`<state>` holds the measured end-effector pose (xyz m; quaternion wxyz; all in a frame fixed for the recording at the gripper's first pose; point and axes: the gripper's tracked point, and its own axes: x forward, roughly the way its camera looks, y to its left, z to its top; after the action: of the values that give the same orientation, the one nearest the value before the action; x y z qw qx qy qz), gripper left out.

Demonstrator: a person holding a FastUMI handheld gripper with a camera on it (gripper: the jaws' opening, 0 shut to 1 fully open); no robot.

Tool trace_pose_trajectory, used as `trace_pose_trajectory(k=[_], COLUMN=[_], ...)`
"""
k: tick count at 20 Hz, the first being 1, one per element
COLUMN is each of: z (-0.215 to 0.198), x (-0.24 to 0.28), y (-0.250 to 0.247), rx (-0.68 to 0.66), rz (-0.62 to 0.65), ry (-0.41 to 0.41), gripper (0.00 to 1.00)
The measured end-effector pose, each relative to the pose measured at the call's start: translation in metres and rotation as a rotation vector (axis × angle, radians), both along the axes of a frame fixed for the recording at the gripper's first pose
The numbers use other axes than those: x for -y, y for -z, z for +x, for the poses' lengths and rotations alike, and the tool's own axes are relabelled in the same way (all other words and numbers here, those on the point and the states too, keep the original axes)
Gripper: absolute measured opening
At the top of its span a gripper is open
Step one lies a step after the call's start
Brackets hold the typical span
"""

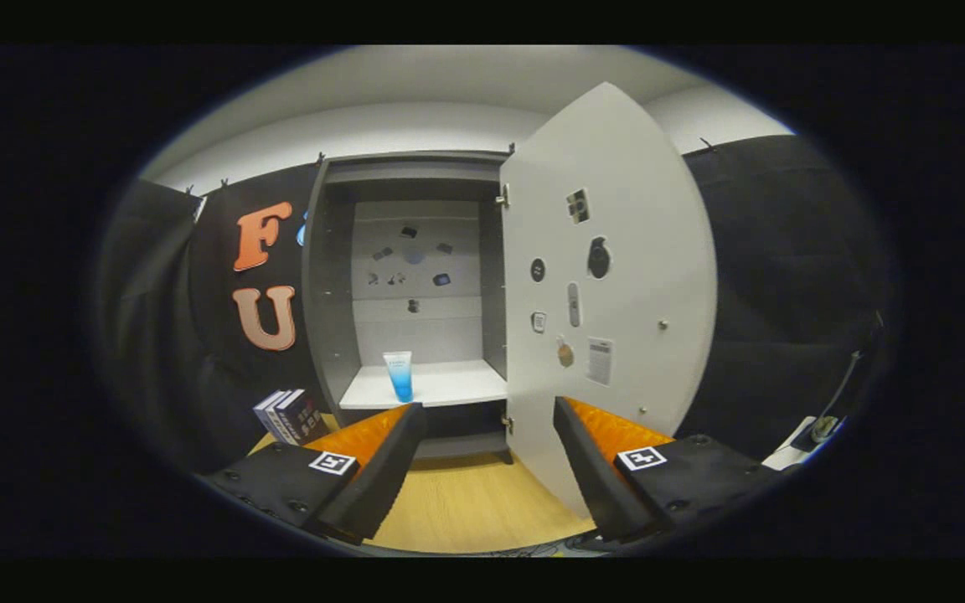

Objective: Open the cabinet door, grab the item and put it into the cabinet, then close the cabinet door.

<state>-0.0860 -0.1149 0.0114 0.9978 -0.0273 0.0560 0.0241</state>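
Observation:
The grey cabinet [327, 276] stands ahead with its white door [616, 276] swung open toward me on the right. A blue and white tube [399, 375] stands upright on the cabinet's white shelf [457, 385], near the shelf's front left. My gripper [489, 419] is open, its two fingers spread wide with nothing between them. The tube sits beyond the left finger, apart from it. The open door's lower edge hangs just past the right finger [608, 452].
Several stickers and magnets dot the door's inner face and the cabinet's back panel [415, 268]. A stack of books [288, 415] leans on the wooden tabletop [466, 502] left of the cabinet. Black cloth walls close both sides; a white box [792, 452] lies at the far right.

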Motion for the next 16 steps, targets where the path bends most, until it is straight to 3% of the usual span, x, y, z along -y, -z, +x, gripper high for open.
trace_pose_trajectory(k=[9,16], z=[-0.04,-0.014], x=[0.133,0.211], y=[-0.013,0.015], rx=[0.036,0.008], rz=[0.01,0.05], ry=[0.145,0.282], gripper=[0.98,0.98])
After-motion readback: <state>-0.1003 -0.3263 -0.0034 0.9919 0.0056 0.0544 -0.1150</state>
